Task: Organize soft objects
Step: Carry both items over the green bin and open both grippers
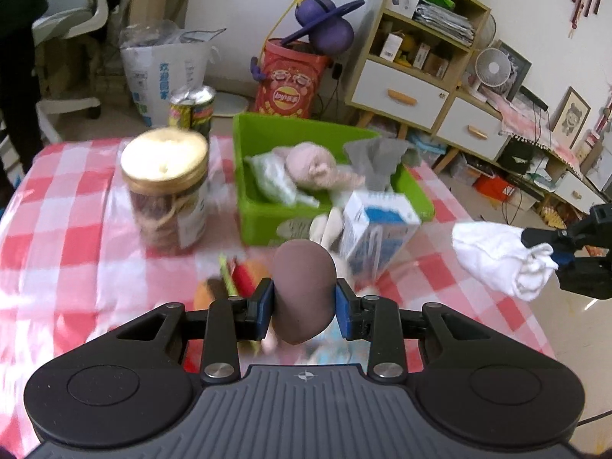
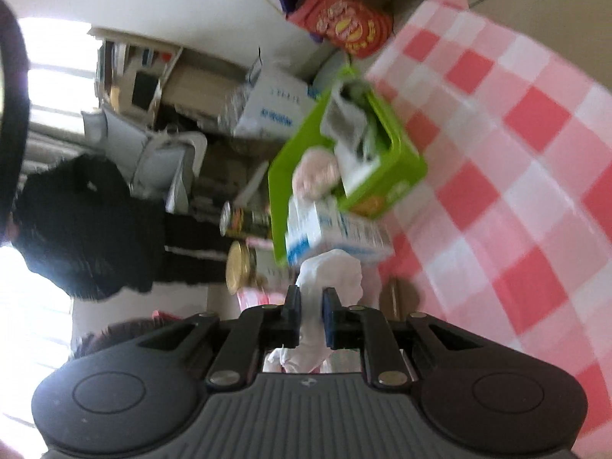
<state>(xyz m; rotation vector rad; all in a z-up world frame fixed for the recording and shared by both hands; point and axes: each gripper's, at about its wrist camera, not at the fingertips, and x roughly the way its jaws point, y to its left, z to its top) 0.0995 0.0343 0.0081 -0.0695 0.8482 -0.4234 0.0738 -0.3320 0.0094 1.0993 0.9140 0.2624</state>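
My left gripper (image 1: 304, 304) is shut on a brown egg-shaped soft sponge (image 1: 304, 290), held above the checked table. A green bin (image 1: 260, 210) beyond it holds a pink plush toy (image 1: 310, 162), a pale green soft item (image 1: 273, 178) and a grey cloth (image 1: 376, 158). My right gripper (image 2: 310, 311) is shut on a rolled white cloth (image 2: 329, 275); it shows at the right of the left wrist view (image 1: 547, 250) holding the cloth (image 1: 497, 260) in the air. The right wrist view is rolled sideways and shows the bin (image 2: 386, 187).
A gold-lidded jar (image 1: 166, 187) and two cans (image 1: 193, 109) stand left of the bin. A blue-white carton (image 1: 376, 231) leans at the bin's front corner. A burger plush (image 1: 233, 287) and other soft toys lie under my left gripper. The table edge is at right.
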